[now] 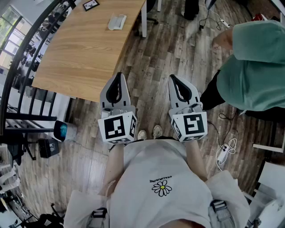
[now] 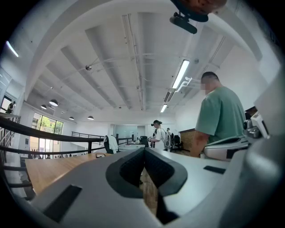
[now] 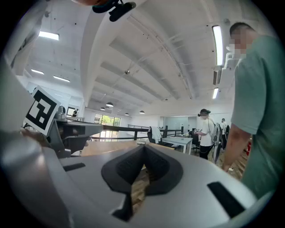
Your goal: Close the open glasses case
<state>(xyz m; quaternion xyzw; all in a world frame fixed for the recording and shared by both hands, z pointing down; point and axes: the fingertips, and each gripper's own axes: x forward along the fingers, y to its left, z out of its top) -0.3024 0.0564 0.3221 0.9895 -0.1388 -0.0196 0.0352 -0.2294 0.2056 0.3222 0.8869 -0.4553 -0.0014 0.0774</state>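
Note:
On the wooden table [image 1: 84, 49] at the far upper left of the head view lies a small pale object [image 1: 117, 21]; it may be the glasses case, but it is too small to tell whether it stands open. My left gripper [image 1: 116, 76] and right gripper [image 1: 174, 78] are held level side by side over the floor, short of the table's near edge. Both have their jaws together with nothing between them. The left gripper view shows shut tips [image 2: 144, 149], and so does the right gripper view [image 3: 144, 147].
A person in a green shirt [image 1: 251, 67] stands close on the right, also seen as a green shirt [image 2: 220, 118] in the left gripper view. A black frame [image 1: 91, 4] lies at the table's far end. A power strip [image 1: 222, 153] and cables lie on the floor. A railing [image 1: 18, 67] runs along the left.

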